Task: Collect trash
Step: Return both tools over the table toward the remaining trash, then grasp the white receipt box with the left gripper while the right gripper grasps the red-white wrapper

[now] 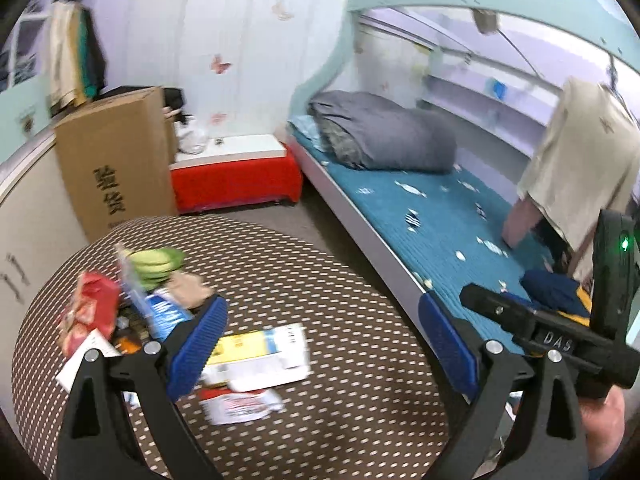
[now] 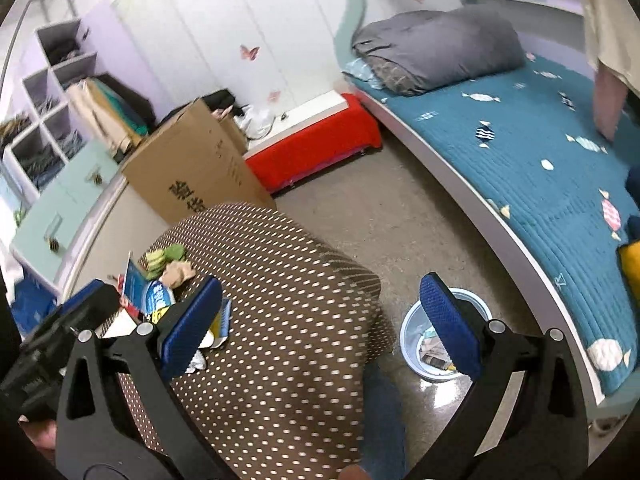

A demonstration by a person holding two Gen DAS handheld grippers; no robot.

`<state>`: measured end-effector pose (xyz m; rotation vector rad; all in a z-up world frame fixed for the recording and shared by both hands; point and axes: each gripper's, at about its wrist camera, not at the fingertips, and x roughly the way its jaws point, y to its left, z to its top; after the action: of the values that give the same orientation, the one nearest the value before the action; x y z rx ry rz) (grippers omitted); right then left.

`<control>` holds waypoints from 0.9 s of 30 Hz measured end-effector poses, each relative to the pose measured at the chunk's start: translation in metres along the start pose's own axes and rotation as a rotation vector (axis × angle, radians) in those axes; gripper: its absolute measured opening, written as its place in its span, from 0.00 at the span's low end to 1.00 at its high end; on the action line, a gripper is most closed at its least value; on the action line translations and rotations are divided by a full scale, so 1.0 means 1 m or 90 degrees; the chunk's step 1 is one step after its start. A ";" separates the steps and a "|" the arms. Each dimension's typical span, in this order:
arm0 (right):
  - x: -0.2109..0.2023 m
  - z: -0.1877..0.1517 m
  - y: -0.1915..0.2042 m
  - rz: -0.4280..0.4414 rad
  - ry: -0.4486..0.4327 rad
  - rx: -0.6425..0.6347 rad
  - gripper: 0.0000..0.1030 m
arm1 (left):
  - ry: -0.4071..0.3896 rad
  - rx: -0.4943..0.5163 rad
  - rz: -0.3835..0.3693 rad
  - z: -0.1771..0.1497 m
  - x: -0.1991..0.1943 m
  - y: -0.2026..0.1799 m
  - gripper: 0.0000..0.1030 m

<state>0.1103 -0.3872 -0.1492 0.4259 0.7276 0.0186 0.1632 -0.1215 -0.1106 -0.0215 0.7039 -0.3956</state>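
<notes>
"DAS" is printed on the right gripper (image 1: 556, 344); the cardboard box (image 1: 116, 160) carries two black characters. Both the left gripper (image 1: 324, 344) and the right gripper (seen from its own camera) (image 2: 320, 324) are spread wide, grasping nothing. Wrappers (image 1: 256, 354) lie on the dotted table (image 1: 320, 280), between and left of the left gripper's pads, and one blue bin (image 2: 416, 344) sits on the floor right of the table.

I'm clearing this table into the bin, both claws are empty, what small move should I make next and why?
Probably lower the left claw onto the yellow-and-white leaflet just ahead of it. Both claws are open and hold nothing, and the leaflet lies flat and apart from the wrapper pile, so it looks the easiest grab. The bin sits on the floor by the table, under the right claw.
</notes>
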 end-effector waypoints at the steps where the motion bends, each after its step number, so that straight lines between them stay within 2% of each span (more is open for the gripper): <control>1: 0.003 -0.001 0.007 0.003 0.006 -0.008 0.94 | -0.005 -0.009 0.009 -0.002 -0.004 0.008 0.92; 14: 0.039 -0.027 0.093 0.035 0.067 -0.140 0.94 | -0.013 -0.096 0.082 -0.040 -0.034 0.108 0.92; 19: 0.053 -0.039 0.113 0.042 0.099 -0.205 0.94 | -0.014 -0.103 0.119 -0.055 -0.044 0.142 0.91; 27: 0.078 -0.072 0.136 0.055 0.167 -0.237 0.94 | 0.004 -0.121 0.166 -0.085 -0.041 0.187 0.91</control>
<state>0.1401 -0.2236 -0.1953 0.0978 0.9418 0.2916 0.1458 0.0757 -0.1780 -0.1074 0.7384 -0.0789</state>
